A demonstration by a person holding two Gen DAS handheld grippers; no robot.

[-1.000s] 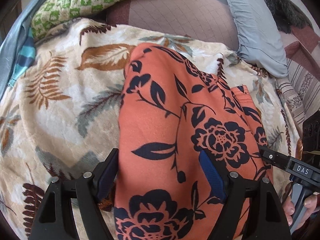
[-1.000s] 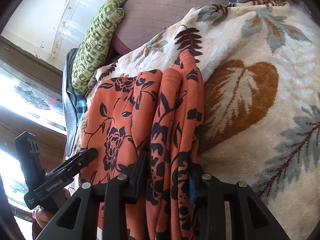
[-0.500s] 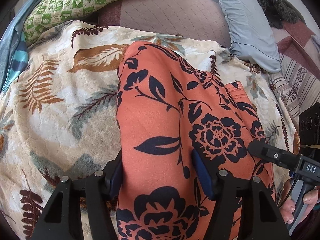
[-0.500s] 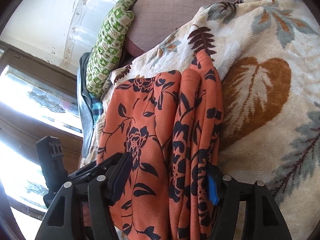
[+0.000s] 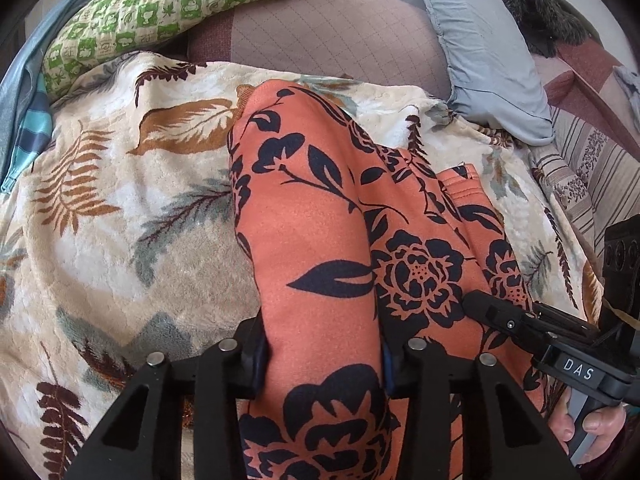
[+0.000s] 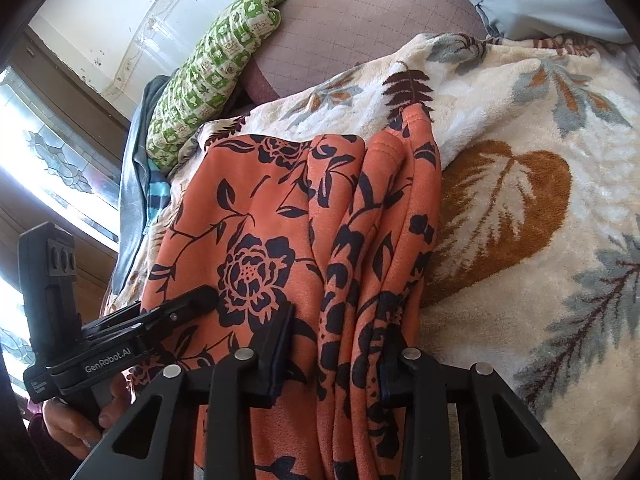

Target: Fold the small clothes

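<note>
An orange garment with a navy flower print [image 5: 312, 220] lies lengthwise on a cream leaf-patterned blanket [image 5: 120, 220]. My left gripper [image 5: 322, 344] is closing its jaws around the garment's near left fold, and the pads press into the cloth. My right gripper [image 6: 336, 344] is closing its jaws on the bunched right edge of the garment [image 6: 256, 208], with the gathered layers squeezed between the pads. Each gripper shows in the other's view: the right gripper [image 5: 476, 304] rests on the cloth at the right, the left gripper [image 6: 200, 300] at the left.
A green checked pillow [image 5: 160, 4], a mauve quilted cushion [image 5: 340, 40] and a pale blue pillow [image 5: 480, 60] line the far side. Grey and teal striped clothes [image 5: 28, 120] lie at the left edge. A person's hand [image 5: 592, 428] holds the right gripper's handle.
Both grippers' jaws have narrowed onto the garment. The left closed steadily around its fold; the right widened half a second ago and then pinched the bunched edge. The cloth is humped up more.
</note>
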